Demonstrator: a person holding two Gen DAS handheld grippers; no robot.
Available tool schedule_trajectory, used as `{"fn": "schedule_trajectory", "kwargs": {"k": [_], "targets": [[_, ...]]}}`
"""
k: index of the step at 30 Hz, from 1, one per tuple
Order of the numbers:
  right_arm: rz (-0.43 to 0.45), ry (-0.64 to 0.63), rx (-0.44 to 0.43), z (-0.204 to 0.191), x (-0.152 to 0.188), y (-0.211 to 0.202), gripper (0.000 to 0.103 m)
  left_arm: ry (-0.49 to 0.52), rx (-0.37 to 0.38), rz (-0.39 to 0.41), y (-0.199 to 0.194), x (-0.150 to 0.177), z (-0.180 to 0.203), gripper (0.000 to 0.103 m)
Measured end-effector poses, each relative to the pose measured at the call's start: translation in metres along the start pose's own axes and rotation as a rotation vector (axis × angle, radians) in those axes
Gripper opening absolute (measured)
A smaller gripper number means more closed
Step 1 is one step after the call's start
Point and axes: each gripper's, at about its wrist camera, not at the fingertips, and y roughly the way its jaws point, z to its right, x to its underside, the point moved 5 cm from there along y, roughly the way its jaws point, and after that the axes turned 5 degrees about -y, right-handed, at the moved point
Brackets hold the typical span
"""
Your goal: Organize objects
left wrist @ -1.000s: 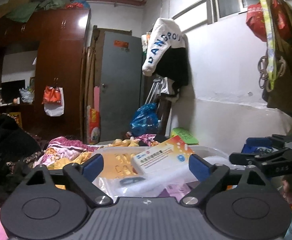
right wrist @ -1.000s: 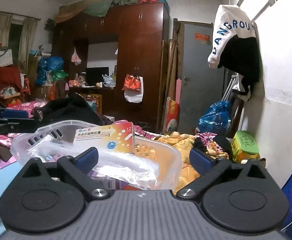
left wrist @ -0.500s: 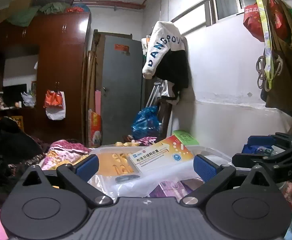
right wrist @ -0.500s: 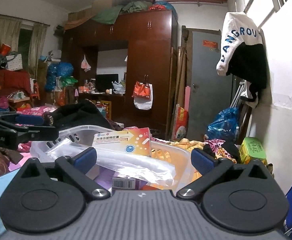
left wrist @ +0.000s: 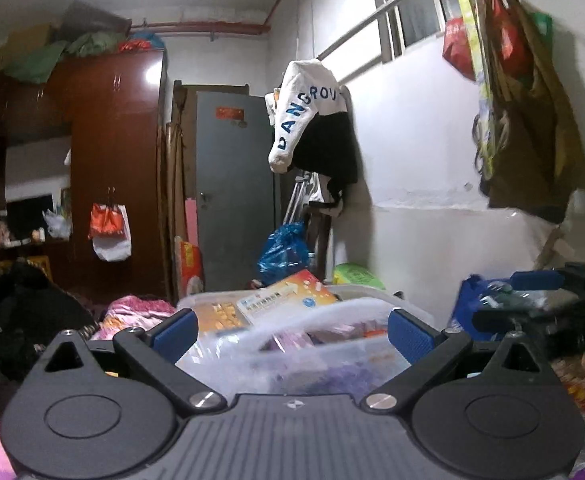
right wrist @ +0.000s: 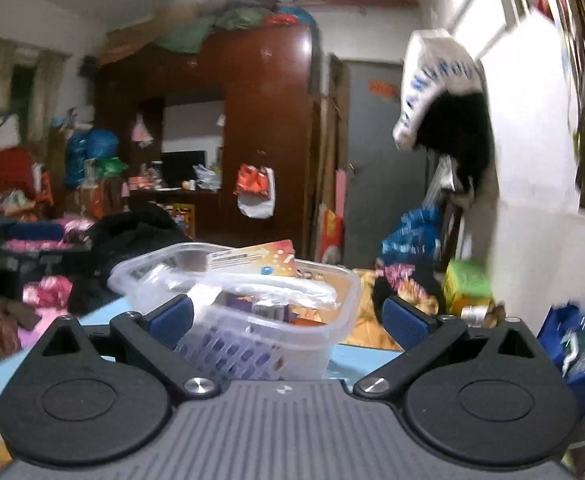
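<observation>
Facing the basket with both tools spread wide, nothing held: left tool [left wrist: 290, 326], right tool [right wrist: 288, 318] | clear plastic basket [right wrist: 344, 300] sits on the blue counter [right wrist: 366, 356] just ahead, holding a medicine box [right wrist: 260, 262] and a plastic bag [right wrist: 252, 286] | looks light, thin-walled, flexible; take it by the rim.

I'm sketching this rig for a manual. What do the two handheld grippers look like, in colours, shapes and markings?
Both look alike. The left gripper and the right gripper each have a grey ribbed body with a small white logo, two round black discs, black angled arms with silver screws, and blue pads on the fingers. No cables or sleeves show.
</observation>
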Motion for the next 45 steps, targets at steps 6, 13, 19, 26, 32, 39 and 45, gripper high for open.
{"fn": "schedule_trajectory", "kwargs": {"k": [6, 13, 19, 26, 32, 39, 45], "targets": [[-0.031, 0.085, -0.072, -0.003, 0.031, -0.032, 0.103, -0.072, 0.02, 0.02, -0.048, 0.04, 0.003, 0.102], [-0.054, 0.124, -0.1, -0.006, 0.045, -0.02, 0.103, -0.06, -0.009, -0.034, -0.04, 0.055, 0.009, 0.102], [-0.039, 0.12, -0.109, -0.017, 0.049, -0.027, 0.103, -0.055, -0.011, -0.04, -0.045, 0.061, 0.012, 0.102], [-0.068, 0.116, -0.107, -0.023, 0.056, -0.024, 0.103, -0.044, -0.004, -0.046, -0.046, 0.062, 0.018, 0.102], [-0.066, 0.141, -0.134, -0.018, 0.057, -0.027, 0.103, -0.037, -0.012, -0.054, -0.046, 0.063, 0.02, 0.102], [-0.047, 0.098, -0.122, -0.022, 0.054, -0.033, 0.103, -0.029, -0.019, -0.063, -0.044, 0.065, 0.02, 0.102], [-0.038, 0.095, -0.122, -0.023, 0.053, -0.034, 0.103, -0.026, -0.03, -0.062, -0.043, 0.065, 0.019, 0.102]]}}
